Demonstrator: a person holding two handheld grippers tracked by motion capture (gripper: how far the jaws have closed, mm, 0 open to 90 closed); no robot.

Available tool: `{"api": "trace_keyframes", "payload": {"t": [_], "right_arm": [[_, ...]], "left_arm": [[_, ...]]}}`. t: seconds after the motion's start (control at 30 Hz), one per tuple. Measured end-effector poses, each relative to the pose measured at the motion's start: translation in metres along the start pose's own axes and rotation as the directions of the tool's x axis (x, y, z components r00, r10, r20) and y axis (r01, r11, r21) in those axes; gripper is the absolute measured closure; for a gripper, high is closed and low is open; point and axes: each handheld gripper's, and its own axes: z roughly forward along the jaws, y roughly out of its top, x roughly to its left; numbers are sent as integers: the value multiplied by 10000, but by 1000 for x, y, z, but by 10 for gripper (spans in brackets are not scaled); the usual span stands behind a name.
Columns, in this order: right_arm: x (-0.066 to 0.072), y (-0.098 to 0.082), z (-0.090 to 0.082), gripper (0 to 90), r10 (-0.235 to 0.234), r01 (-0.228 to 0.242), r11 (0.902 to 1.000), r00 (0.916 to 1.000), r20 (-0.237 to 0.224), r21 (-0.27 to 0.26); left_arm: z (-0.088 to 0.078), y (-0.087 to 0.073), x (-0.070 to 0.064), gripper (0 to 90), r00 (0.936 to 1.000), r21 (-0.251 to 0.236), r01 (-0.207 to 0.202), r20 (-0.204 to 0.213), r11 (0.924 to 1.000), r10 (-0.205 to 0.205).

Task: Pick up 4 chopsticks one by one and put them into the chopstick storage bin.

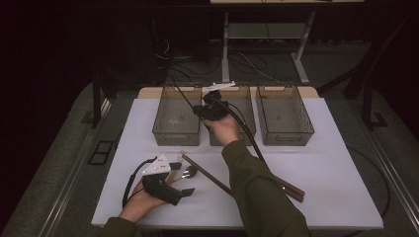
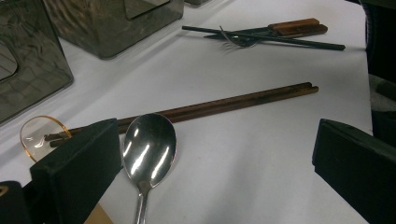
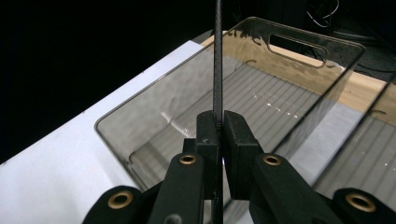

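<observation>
My right gripper (image 3: pixel 219 123) is shut on a thin dark utensil (image 3: pixel 217 60), seen edge-on and standing straight up from the pads. It hangs over the near corner of the left clear bin (image 3: pixel 154 109). In the high view the right gripper (image 1: pixel 209 104) is above the gap between the left bin (image 1: pixel 175 138) and the middle bin (image 1: pixel 247 116). My left gripper (image 2: pixel 210 177) rests low on the white table with its jaws wide apart, and a steel spoon (image 2: pixel 149 149) lies between them, untouched. In the high view the left gripper (image 1: pixel 182 178) sits at the front left beside the spoon (image 1: pixel 188 171).
Brown chopsticks (image 2: pixel 210 105) lie just beyond the spoon, running diagonally across the table (image 1: pixel 326 163). Farther off lie a fork (image 2: pixel 238 38), black chopsticks (image 2: pixel 289 41) and wooden-handled pieces (image 2: pixel 296 25). A small clear amber-rimmed piece (image 2: pixel 39 137) lies at the chopstick tips. A third bin (image 1: pixel 284 118) stands at the back right.
</observation>
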Motion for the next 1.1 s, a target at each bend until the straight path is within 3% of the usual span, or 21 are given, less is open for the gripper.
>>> {"api": "trace_keyframes", "payload": {"t": [0.23, 0.5, 0.87, 0.9, 0.97, 1.1], "right_arm": [[10, 6, 22, 850, 16, -16, 10000, 9999, -143, 47], [15, 5, 44, 850, -148, 147, 9989, 9999, 26, 445], [15, -4, 56, 841, -38, 23, 9955, 9999, 161, 942], [15, -4, 57, 819, -7, 0, 9950, 10000, 75, 997], [14, -3, 56, 664, -5, -1, 9947, 10000, 56, 1028], [10, -1, 50, 566, -63, 18, 9930, 9993, 379, 1182]], "left_arm": [[0, 0, 1, 5, 10000, -28, 40, 3, 10000, -40], [-1, 0, 1, 5, 10000, -16, -37, 23, 10000, 37], [0, 1, 0, 5, 10000, 5, -52, 38, 10000, 52], [0, 1, 0, 5, 10000, 0, -52, 41, 10000, 52], [0, 1, 0, 5, 10000, -9, -61, 40, 10000, 61], [0, 1, 0, 5, 9999, 6, -110, 29, 9999, 110]]}}
